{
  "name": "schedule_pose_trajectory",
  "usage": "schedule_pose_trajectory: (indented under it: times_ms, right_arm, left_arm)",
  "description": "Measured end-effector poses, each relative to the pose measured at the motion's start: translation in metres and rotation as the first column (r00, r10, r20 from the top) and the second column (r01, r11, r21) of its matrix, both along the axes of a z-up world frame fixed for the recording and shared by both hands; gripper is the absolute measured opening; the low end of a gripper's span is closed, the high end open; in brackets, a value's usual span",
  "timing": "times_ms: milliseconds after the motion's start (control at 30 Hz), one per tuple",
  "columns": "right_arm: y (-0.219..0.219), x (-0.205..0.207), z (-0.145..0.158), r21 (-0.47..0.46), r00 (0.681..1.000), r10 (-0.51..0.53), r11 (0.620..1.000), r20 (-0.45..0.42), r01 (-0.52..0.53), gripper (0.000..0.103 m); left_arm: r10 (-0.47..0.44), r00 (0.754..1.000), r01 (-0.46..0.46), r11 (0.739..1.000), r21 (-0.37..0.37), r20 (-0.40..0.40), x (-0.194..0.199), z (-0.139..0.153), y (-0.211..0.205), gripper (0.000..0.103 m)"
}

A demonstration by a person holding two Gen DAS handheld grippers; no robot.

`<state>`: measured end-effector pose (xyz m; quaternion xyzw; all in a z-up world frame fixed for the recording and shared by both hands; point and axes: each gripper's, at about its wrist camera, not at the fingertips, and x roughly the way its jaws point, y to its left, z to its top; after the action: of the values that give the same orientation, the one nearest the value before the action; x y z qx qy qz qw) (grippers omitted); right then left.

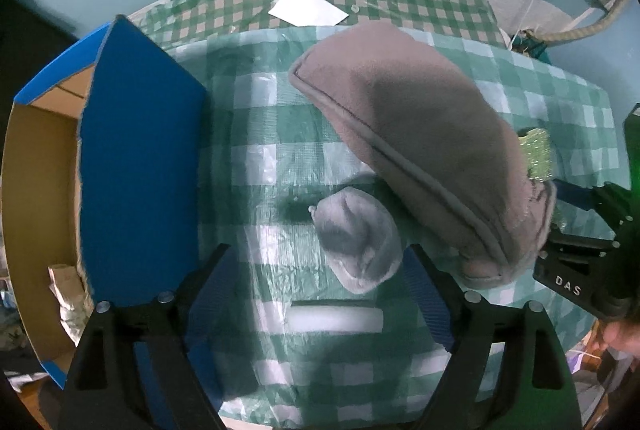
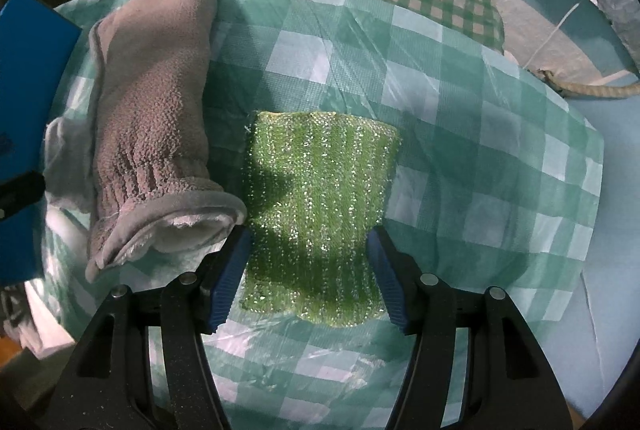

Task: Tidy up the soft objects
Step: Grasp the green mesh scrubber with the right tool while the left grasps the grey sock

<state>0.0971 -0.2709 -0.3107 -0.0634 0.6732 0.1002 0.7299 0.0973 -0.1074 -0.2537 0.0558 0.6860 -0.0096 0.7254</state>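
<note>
Left wrist view: the left gripper (image 1: 316, 270) stands wide apart over the checked counter (image 1: 280, 166), a pale rolled sock (image 1: 358, 242) between its fingers but untouched; the grey fleece mitt (image 1: 416, 142) lies just beside, the blue box (image 1: 140, 166) at left.

Right wrist view: the right gripper (image 2: 308, 270) straddles the green sparkly scrub cloth (image 2: 320, 206), pads seemingly not yet pressing (hard to tell). Closing may pinch the plastic cover too.
</note>
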Motion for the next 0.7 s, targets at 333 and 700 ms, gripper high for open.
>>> schedule_pose_trajectory:
  times_ms: [333,700]
  right_arm:
    - [0.003,-0.006,-0.003,-0.033,0.999,0.013,0.999,0.033,-0.012,0.063]
    - [-0.005,-0.006,0.005,-0.021,0.999,-0.001,1.000,0.046,0.002,0.011]
  left_arm:
    - [-0.038,0.999,0.039,0.998,0.039,-0.027,0.005,-0.020,-0.010,0.086]
    - [-0.085,0.996,0.085,0.994,0.063,0.000,0.001,-0.018,-0.015,0.040]
